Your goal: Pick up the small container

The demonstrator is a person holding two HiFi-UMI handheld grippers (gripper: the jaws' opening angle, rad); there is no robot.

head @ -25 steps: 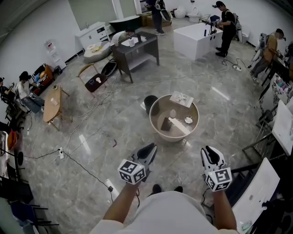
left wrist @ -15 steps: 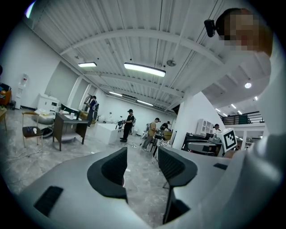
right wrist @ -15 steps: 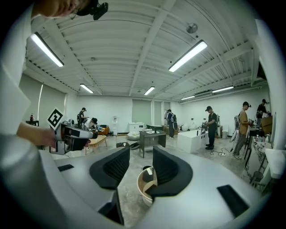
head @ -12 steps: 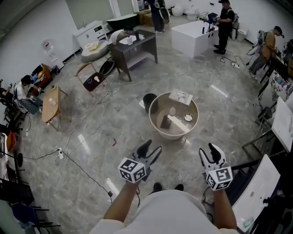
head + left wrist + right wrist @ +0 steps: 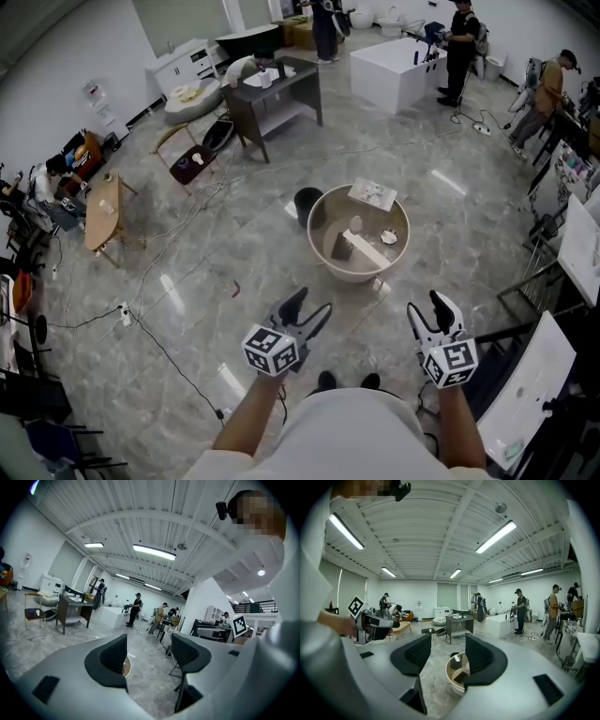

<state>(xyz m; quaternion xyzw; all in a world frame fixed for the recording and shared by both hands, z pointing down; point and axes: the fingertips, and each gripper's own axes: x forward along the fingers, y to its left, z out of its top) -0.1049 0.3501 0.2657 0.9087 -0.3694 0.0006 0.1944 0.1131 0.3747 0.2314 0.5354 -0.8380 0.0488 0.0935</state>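
The person's shoes [image 5: 324, 381] stand on the grey marble floor [image 5: 187, 309], just behind and between the two claws. The left claw [image 5: 309, 307] is held a little below level; its jaws have just been opening and stand apart with nothing between them. The right claw [image 5: 429, 308], beside it and well apart from it, also has jaws that have just been opening; they gape wide, with only open air between the pads.

Ahead of both claws, nearer the right claw's line than the left's, a round beige basin [image 5: 323, 261] sits on the floor, out of reach of either. The right gripper view frames it between that claw's jaws, far off. Inside the basin the small container [image 5: 355, 225] stands upright, pale, towards the far side. Near it lie a dark block [image 5: 342, 247] and a white slat [image 5: 368, 250] that slants across the middle. A printed sheet [image 5: 372, 194] rests on the far rim.

Just beyond the basin, on the left claw's side, a black bin [image 5: 307, 203] touches its wall. Much farther ahead stands a dark surface [image 5: 277, 89] carrying a few white items.
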